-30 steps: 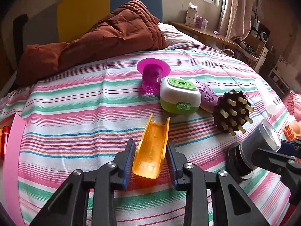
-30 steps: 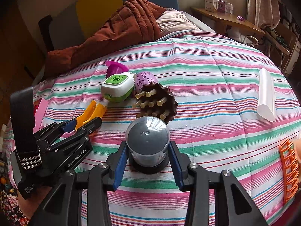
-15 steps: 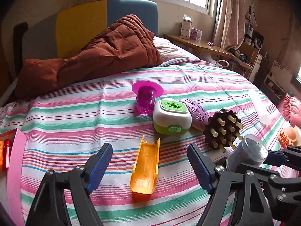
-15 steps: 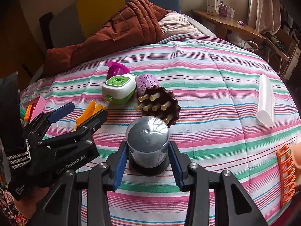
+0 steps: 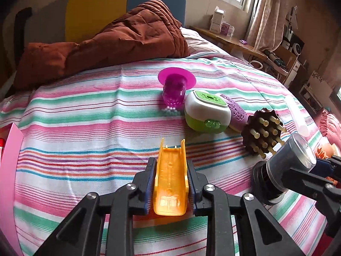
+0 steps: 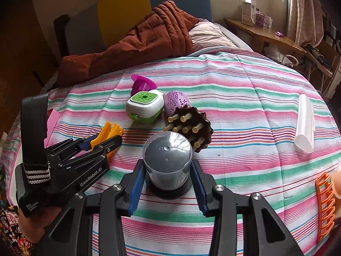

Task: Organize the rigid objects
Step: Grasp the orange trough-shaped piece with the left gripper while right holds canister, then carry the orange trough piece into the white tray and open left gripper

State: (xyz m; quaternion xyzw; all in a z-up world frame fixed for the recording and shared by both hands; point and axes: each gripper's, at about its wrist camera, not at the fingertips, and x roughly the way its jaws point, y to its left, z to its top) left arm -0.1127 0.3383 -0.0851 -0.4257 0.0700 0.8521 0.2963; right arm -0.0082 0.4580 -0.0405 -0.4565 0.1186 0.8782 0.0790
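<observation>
Striped bedspread [image 5: 85,128] carried the clutter; left gripper [image 5: 170,183] had just snapped its jaws onto the orange slide piece [image 5: 170,177], secured for sorting, while right gripper [image 6: 168,183] pinched the grey jar [image 6: 167,160].

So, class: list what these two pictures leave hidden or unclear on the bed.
- Purple egg, left view: mostly behind the green-white box.
- Orange rack, right view: cut off by the edge.
- Grey jar base, right view: blocked by the jar itself.
- Red items, left view: cropped, unidentifiable.
</observation>
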